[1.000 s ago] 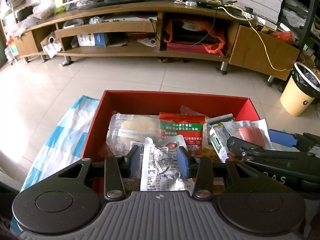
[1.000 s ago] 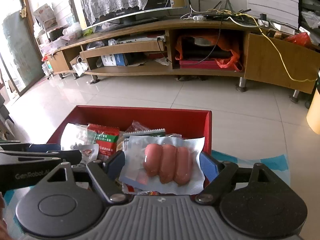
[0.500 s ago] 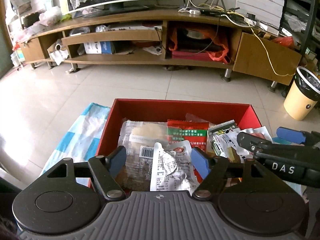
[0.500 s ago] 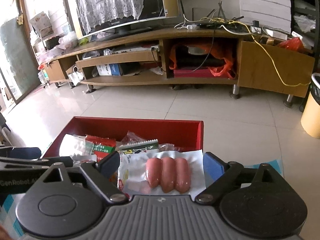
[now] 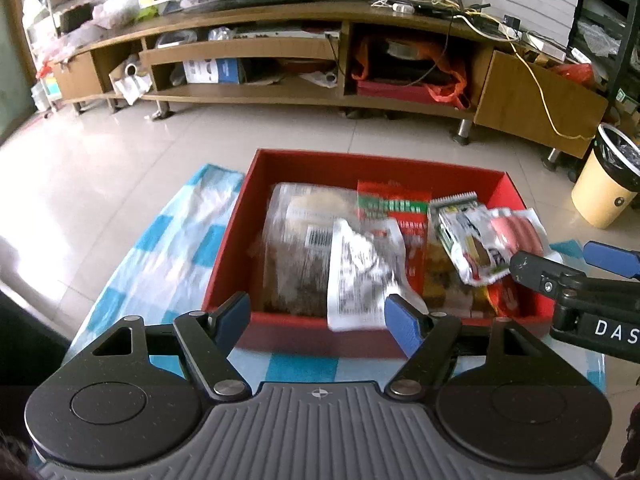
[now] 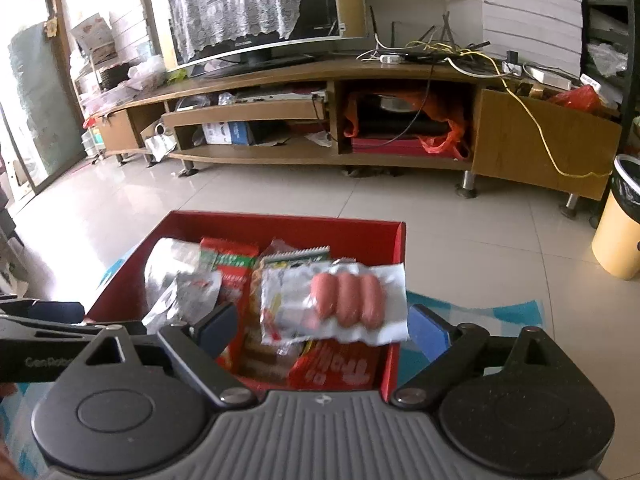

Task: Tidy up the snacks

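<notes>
While both tools (image 5: 318, 316) (image 6: 324, 326) spread empty, only the right view shows the television (image 6: 256, 12).

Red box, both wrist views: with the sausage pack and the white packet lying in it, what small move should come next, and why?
Probably lift both grippers clear of the red box. The left gripper and right gripper are opening with nothing gripped; the white packet and sausage pack already lie on the other snacks.
</notes>
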The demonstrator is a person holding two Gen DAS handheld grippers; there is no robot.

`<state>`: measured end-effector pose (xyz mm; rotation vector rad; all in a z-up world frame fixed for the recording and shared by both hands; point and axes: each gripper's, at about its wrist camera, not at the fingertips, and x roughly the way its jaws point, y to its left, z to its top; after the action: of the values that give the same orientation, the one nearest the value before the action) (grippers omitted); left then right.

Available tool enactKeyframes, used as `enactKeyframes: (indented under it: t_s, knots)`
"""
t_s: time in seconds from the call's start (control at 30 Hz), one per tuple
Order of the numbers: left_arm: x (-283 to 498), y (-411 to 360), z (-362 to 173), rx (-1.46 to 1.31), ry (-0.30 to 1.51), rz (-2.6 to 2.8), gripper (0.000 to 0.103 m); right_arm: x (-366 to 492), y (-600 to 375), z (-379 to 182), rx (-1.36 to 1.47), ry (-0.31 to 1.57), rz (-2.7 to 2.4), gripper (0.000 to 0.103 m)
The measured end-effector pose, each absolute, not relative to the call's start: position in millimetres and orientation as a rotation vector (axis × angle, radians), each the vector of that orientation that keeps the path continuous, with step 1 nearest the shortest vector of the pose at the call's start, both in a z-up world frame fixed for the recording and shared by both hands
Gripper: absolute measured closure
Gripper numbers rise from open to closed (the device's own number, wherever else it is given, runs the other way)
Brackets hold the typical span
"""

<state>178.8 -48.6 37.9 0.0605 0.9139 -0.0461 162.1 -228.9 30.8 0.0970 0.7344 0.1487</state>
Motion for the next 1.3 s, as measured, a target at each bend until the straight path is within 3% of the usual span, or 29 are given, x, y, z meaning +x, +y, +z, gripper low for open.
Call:
enactKeyframes:
  t_s: [0.1,1.3]
  knots:
    - [165.1,-48.2,36.2,0.071,0.917,-0.05,0.017,149.7,-227.5,29.5,0.088,0.74,0.146,0.012]
    - [42.0,-30.3,8.0,0.1,1.023,-0.088,0.015,14.0,-204.9,-5.0,0.144,0.884,0.137,0.011]
